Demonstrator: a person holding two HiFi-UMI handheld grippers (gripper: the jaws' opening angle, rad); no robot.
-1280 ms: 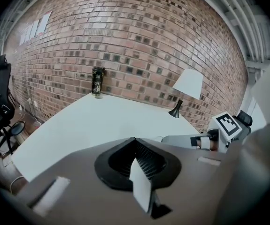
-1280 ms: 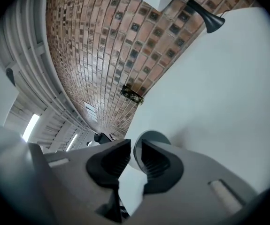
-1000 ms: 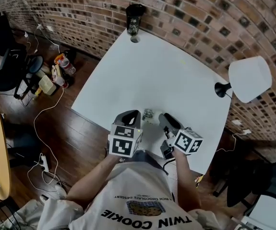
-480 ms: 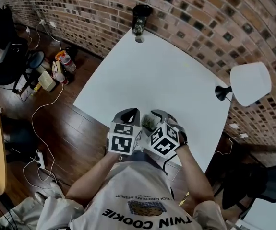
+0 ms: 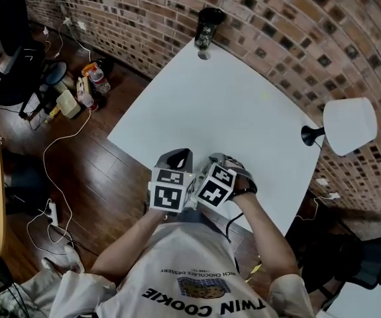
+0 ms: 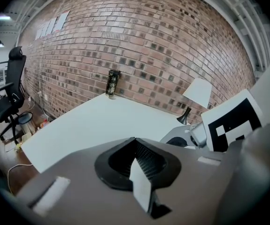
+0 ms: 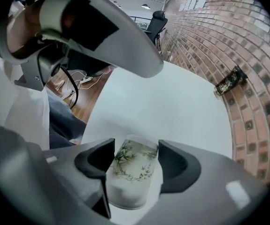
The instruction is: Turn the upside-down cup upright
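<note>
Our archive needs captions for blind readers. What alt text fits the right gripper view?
A cup with green leaf print sits on the white table between the fingers of the right gripper, which have just been opening.

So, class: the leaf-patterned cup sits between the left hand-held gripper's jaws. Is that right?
Not the left: the right gripper view shows the leaf-patterned cup between the right hand-held gripper's jaws, which have just been opening.

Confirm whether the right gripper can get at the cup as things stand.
Probably yes: the right gripper has just opened its jaws, and the cup stands between them, nothing else there.
</note>
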